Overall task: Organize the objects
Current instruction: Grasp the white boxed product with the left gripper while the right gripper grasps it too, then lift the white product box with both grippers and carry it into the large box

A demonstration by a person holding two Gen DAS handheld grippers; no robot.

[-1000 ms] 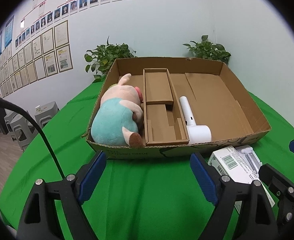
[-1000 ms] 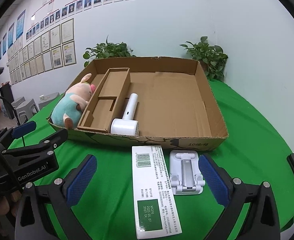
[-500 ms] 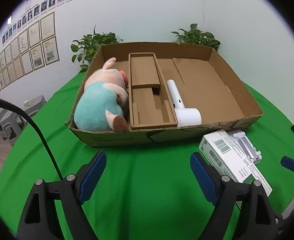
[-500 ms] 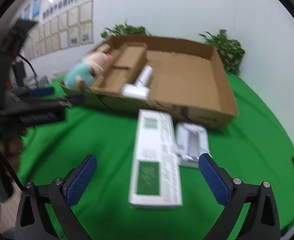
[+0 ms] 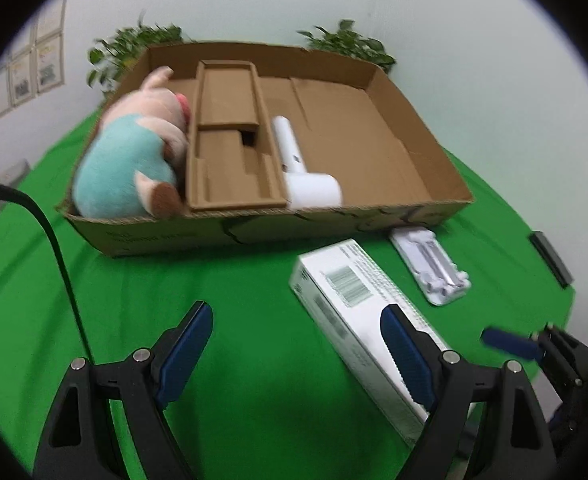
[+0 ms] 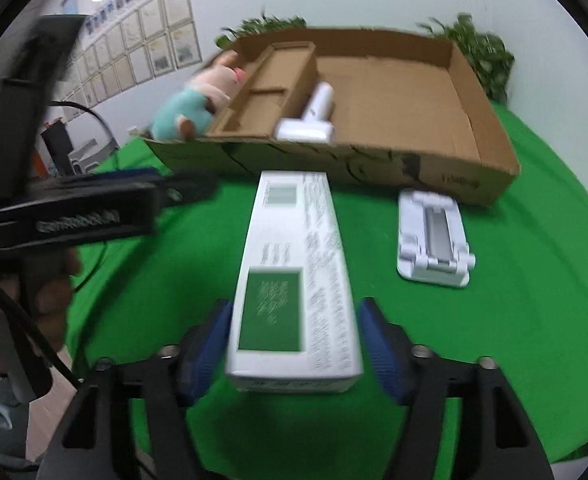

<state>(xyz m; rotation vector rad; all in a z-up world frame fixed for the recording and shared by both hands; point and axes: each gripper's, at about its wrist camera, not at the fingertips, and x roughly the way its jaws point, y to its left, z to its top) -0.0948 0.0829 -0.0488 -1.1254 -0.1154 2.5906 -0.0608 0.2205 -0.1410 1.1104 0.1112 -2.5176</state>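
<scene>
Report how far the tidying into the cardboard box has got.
Done: the plush pig and the white handheld device lie in the cardboard box. In hand: the right hand-held gripper is closing around the long white carton, not yet clamped. Left: that carton and the white stand on the green cloth; the left hand-held gripper is open, empty.

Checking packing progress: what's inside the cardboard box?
Cardboard box: plush pig, brown cardboard insert, white handheld device. Insert's covered recess can't be seen.

Two potted plants [image 5: 133, 46] behind, framed certificates [image 6: 149, 52] on wall, green tablecloth [image 5: 253, 360]
</scene>
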